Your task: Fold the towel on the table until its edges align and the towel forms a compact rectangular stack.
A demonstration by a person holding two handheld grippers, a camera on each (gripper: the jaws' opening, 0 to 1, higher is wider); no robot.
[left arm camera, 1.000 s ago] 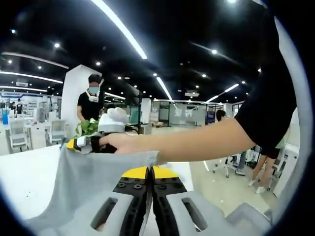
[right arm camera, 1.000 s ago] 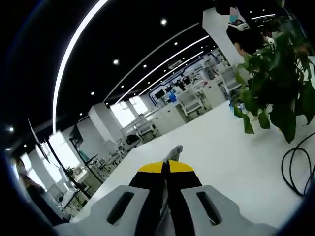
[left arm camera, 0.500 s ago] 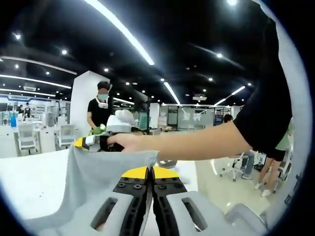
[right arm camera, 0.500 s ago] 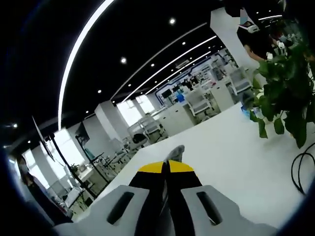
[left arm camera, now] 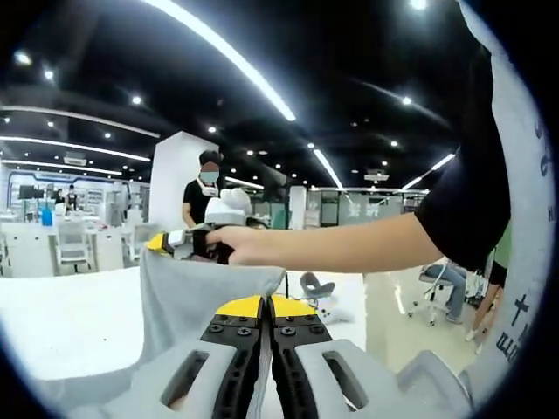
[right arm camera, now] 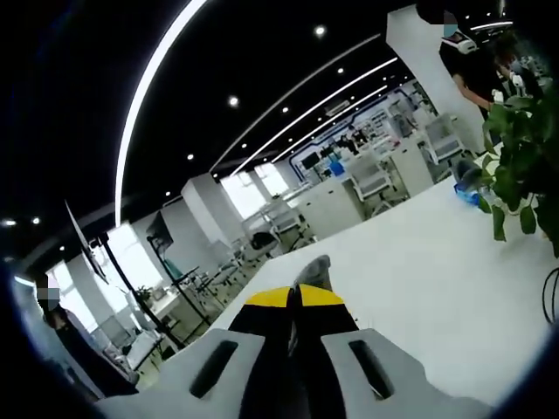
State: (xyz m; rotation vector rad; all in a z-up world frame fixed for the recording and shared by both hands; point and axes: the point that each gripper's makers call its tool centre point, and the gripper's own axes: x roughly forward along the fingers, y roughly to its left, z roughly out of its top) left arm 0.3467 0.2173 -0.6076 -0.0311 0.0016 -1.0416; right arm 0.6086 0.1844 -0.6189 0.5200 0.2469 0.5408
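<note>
Towel (left arm camera: 188, 292) hanging limp above desk (left arm camera: 61, 314) | left gripper (left arm camera: 265, 307) and right gripper (right arm camera: 297, 297) jaws each pinching an edge | soft, light, sagging; corners looking the best grip

Faint dark marks are seen on a pale sleeve (left arm camera: 524, 288) at 4 o'clock in the left gripper view, but they cannot be read. No legible text or numbers are found elsewhere.
</note>
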